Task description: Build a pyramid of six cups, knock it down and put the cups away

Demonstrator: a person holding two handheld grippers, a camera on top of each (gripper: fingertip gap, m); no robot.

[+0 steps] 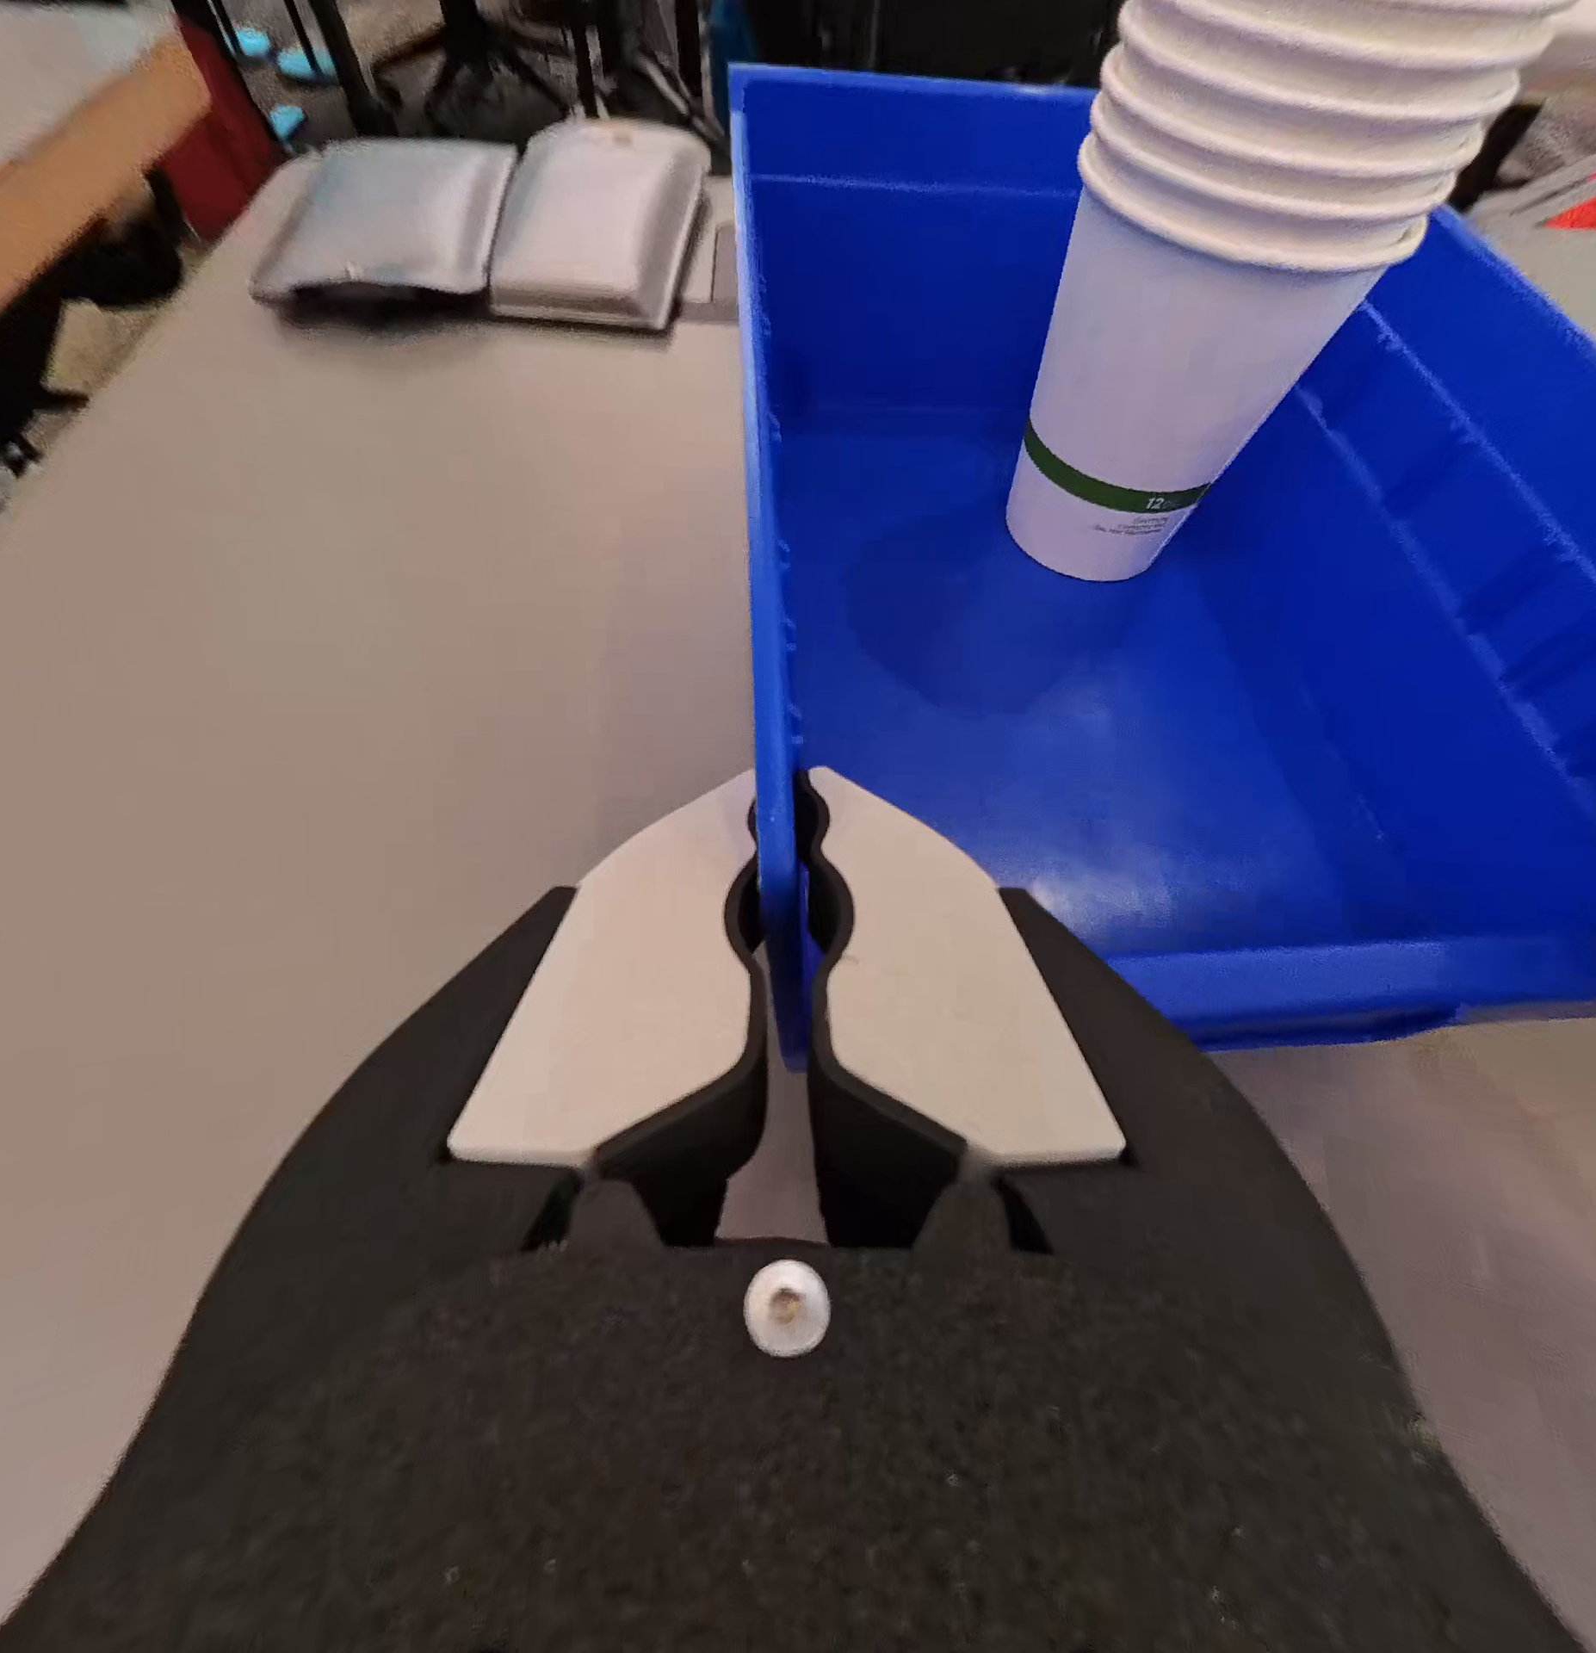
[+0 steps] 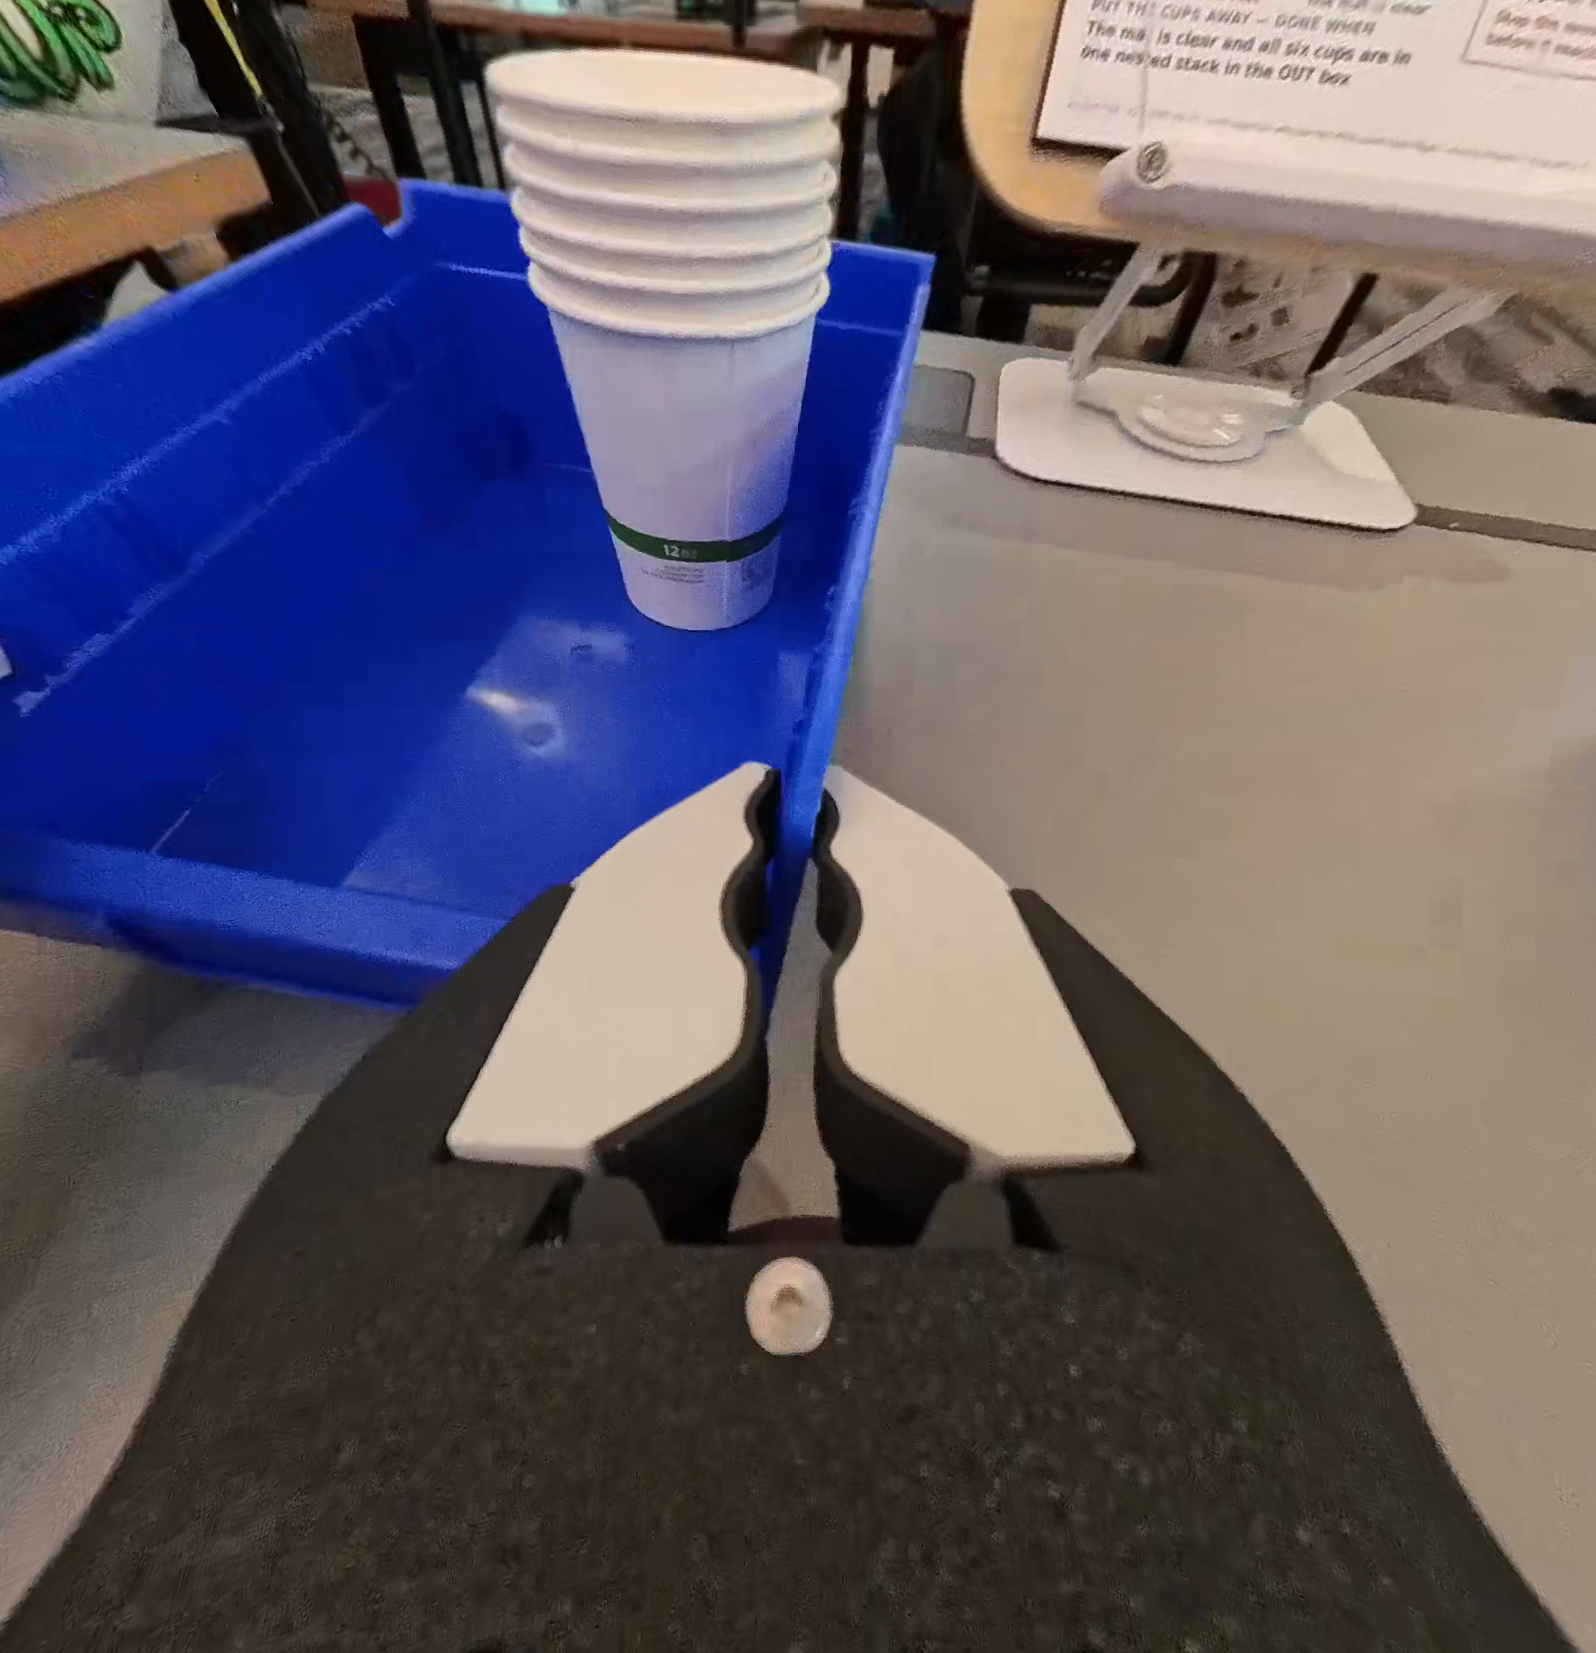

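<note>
In blue bin (image 2: 240, 572): nested cups (image 2: 678, 358) (both claws clamp walls).

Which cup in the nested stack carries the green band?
The bottom cup, standing on the floor of the blue bin; only its wall shows, green band near its base. The others show only white rims.

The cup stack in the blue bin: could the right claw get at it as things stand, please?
Probably not yet: the right claw is shut on the blue bin wall. Once released, the cup stack stands upright just inside that wall, nothing covering it.
</note>
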